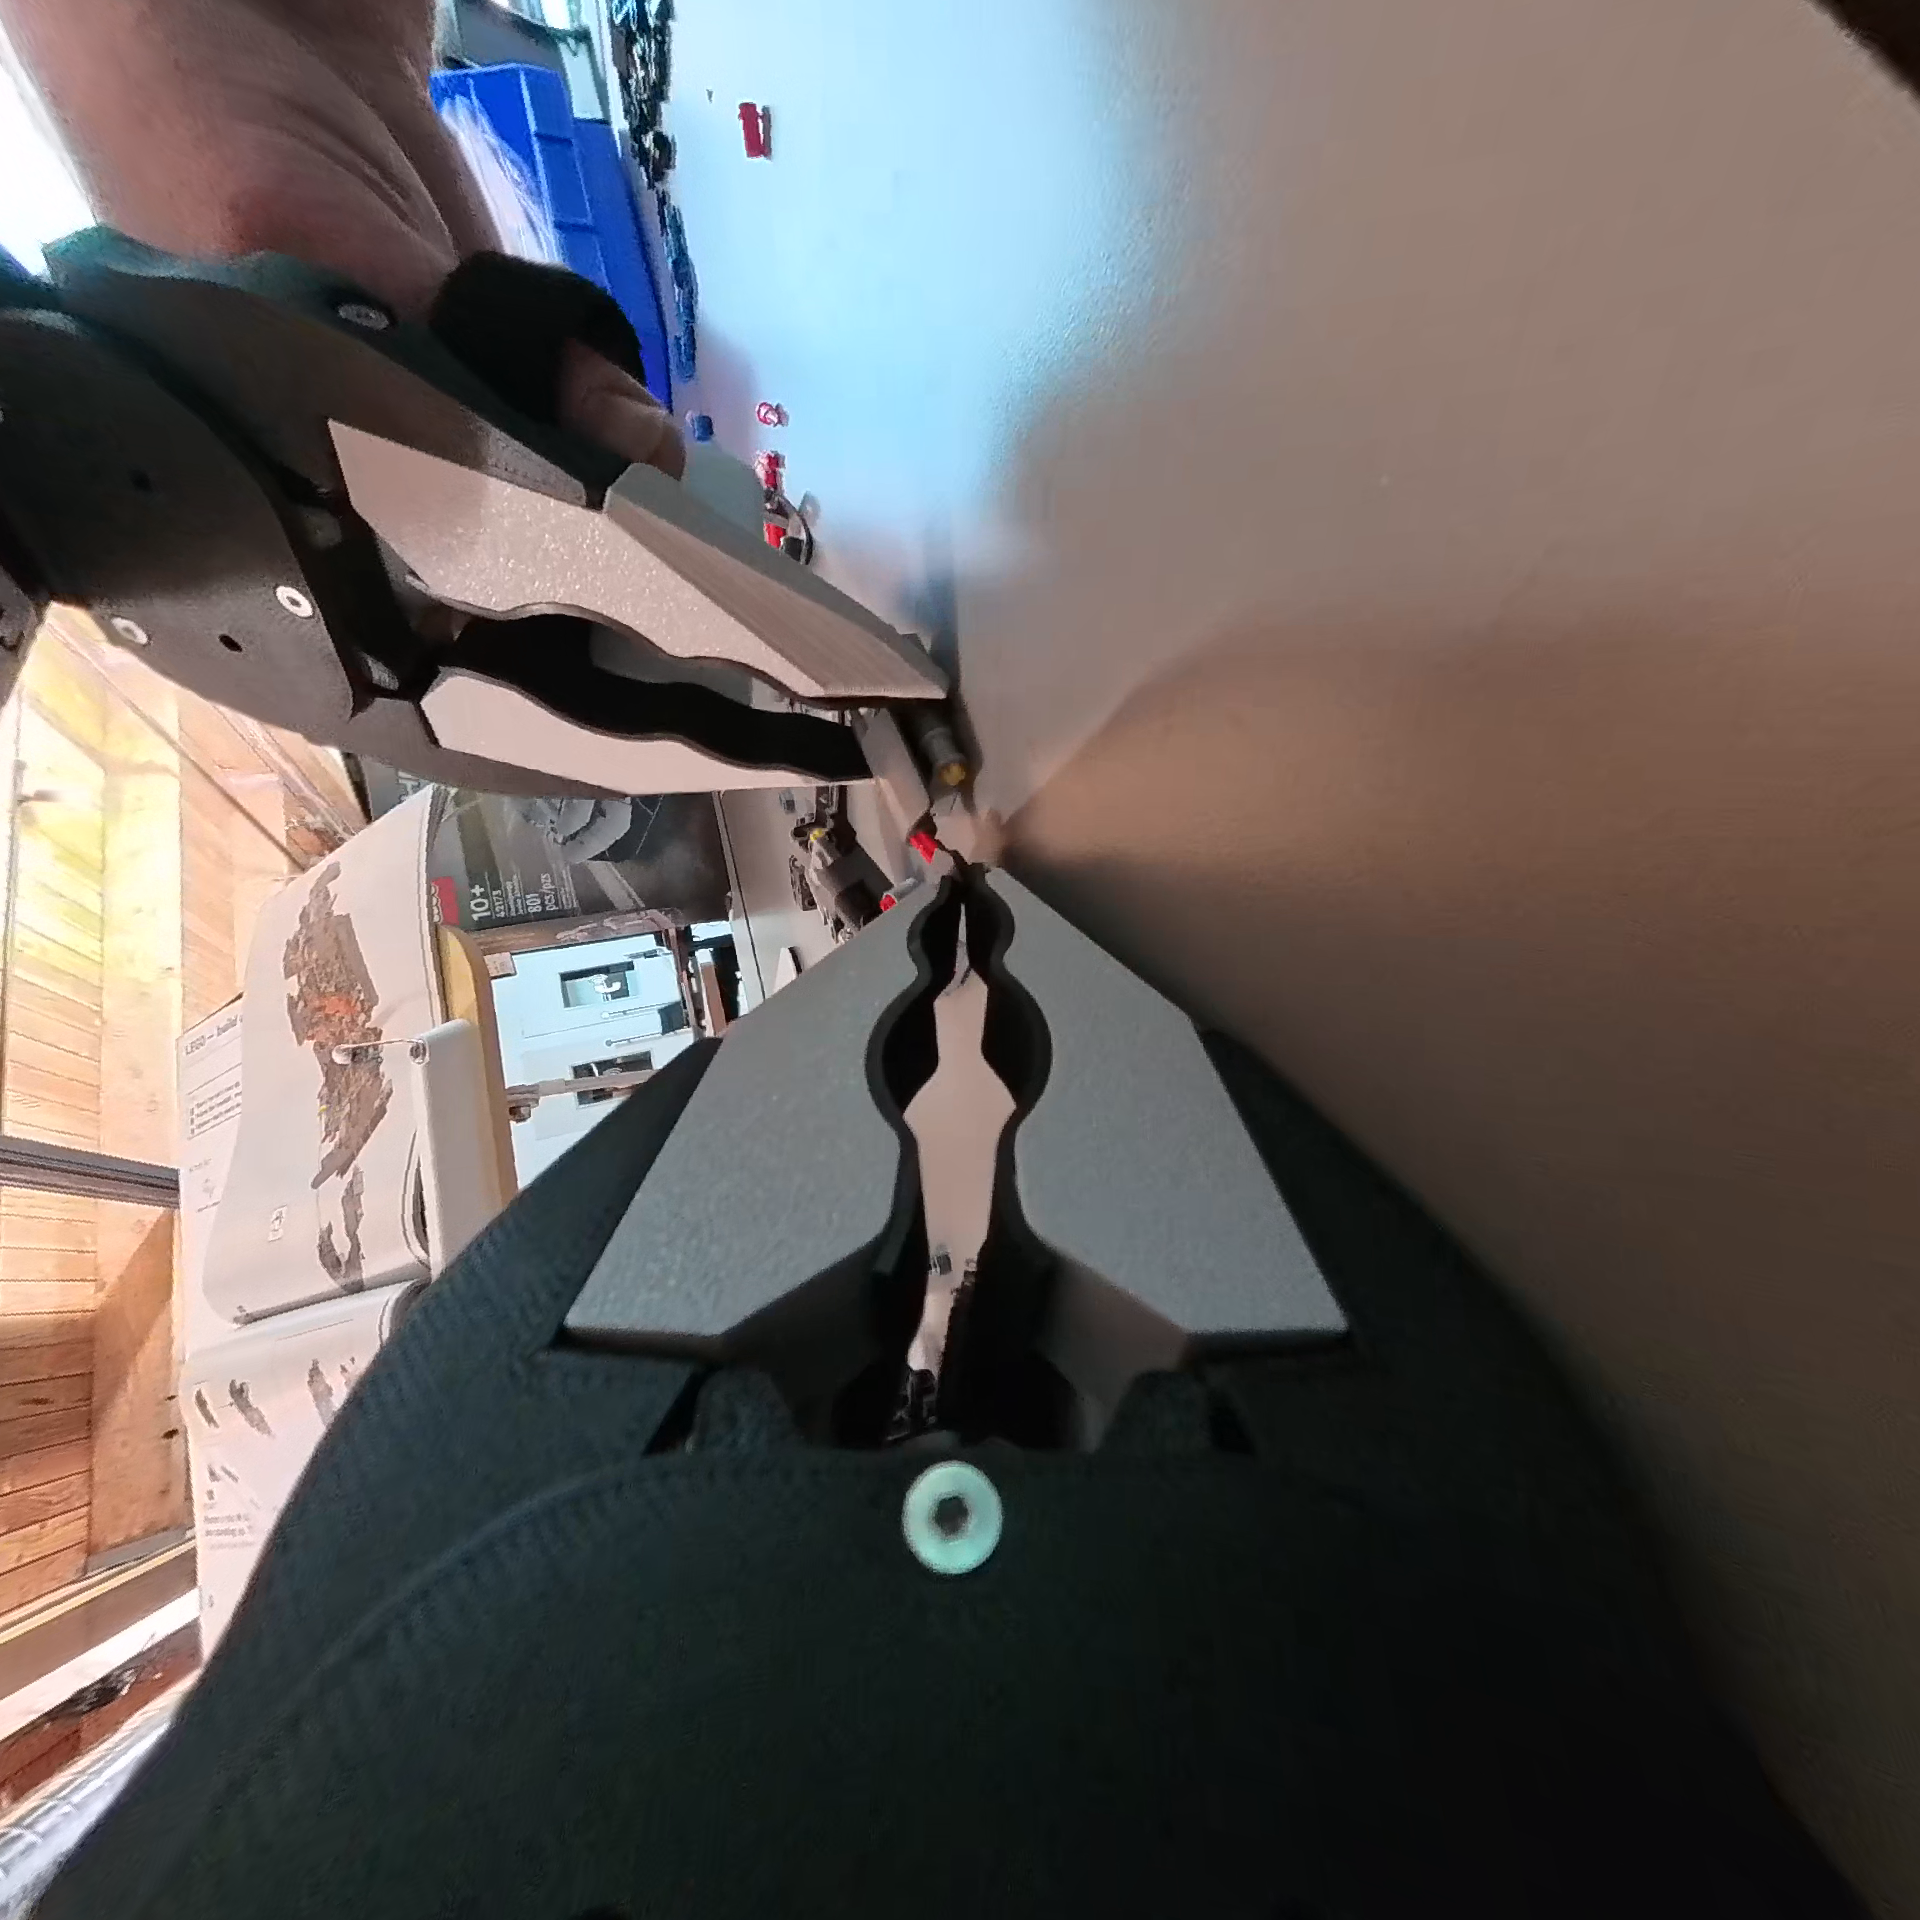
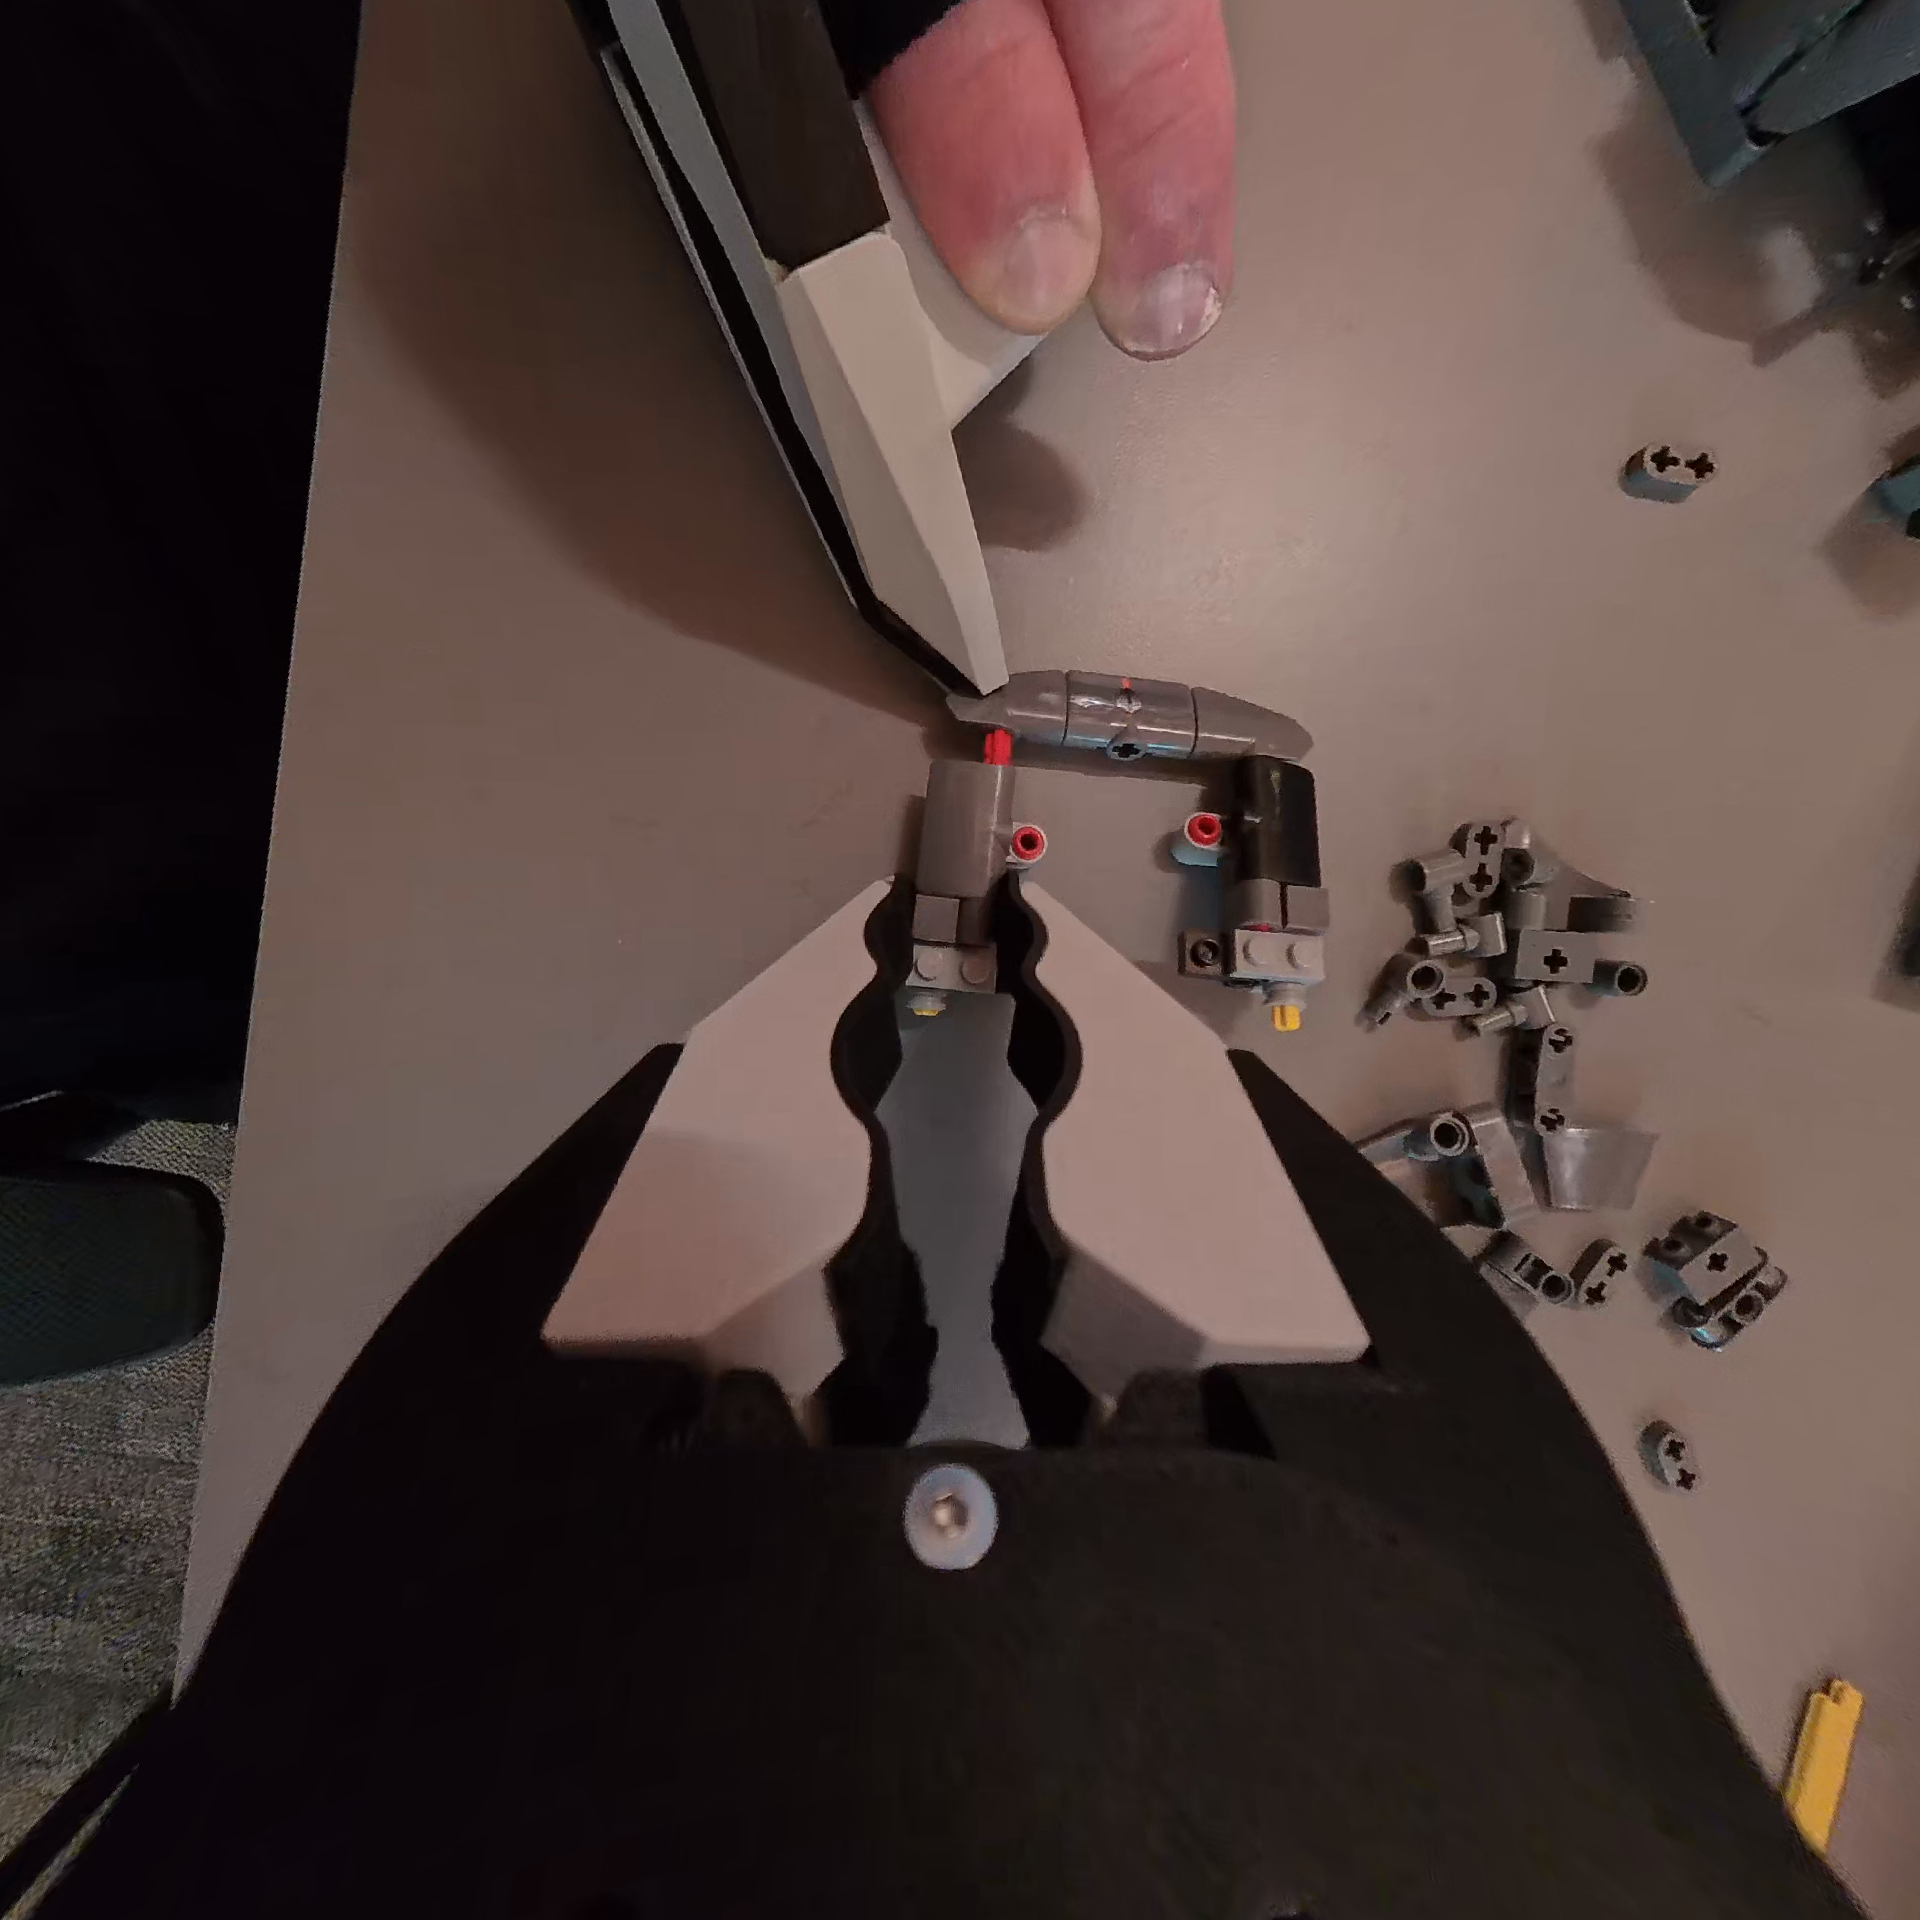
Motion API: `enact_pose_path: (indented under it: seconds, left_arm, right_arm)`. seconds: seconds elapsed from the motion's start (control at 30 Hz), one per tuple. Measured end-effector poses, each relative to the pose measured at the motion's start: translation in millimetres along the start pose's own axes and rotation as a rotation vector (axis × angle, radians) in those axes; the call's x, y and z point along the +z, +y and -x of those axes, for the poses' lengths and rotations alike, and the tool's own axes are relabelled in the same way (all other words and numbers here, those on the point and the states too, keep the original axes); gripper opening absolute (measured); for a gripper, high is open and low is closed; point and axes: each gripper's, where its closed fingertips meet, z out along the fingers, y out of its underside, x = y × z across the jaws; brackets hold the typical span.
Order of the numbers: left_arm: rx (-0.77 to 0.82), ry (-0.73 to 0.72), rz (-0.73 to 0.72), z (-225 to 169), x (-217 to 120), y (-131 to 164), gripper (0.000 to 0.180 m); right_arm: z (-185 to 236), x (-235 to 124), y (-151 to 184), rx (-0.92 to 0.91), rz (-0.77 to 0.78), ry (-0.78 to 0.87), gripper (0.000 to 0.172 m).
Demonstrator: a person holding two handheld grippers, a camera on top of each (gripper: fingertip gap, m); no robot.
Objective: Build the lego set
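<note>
Brick assembly [image 2: 1117,831], grey and U-shaped, lay on the tan table [image 2: 623,520]. Its left leg [image 2: 961,883] ran along the 12 o'clock line from the right gripper [image 2: 951,940], whose pads pressed that leg's lower end. The left gripper [image 2: 977,686], entering from 11 o'clock with tips together and nothing seen between them, touched the curved crossbar [image 2: 1127,717] at its left end. Loose grey connectors [image 2: 1507,966] lay at 3 o'clock, well apart; a yellow piece [image 2: 1823,1777] lay at 5 o'clock.
</note>
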Motion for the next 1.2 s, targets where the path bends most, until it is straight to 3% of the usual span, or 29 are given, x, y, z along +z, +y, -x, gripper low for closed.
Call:
enact_pose_path:
  seconds: [0.53, 1.2]
  left_arm:
    - [-0.03, -0.027, -0.025, 6.3, -2.6, -0.4, 0.0]
    - [-0.062, -0.02, -0.03, 5.2, -0.2, -1.1, 0.0]
  right_arm:
    - [-0.4, 0.0, 0.9, -0.022, 0.017, -0.001, 0.013]
    - [-0.6, -0.2, -0.2, 0.008, -0.069, -0.009, 0.012]
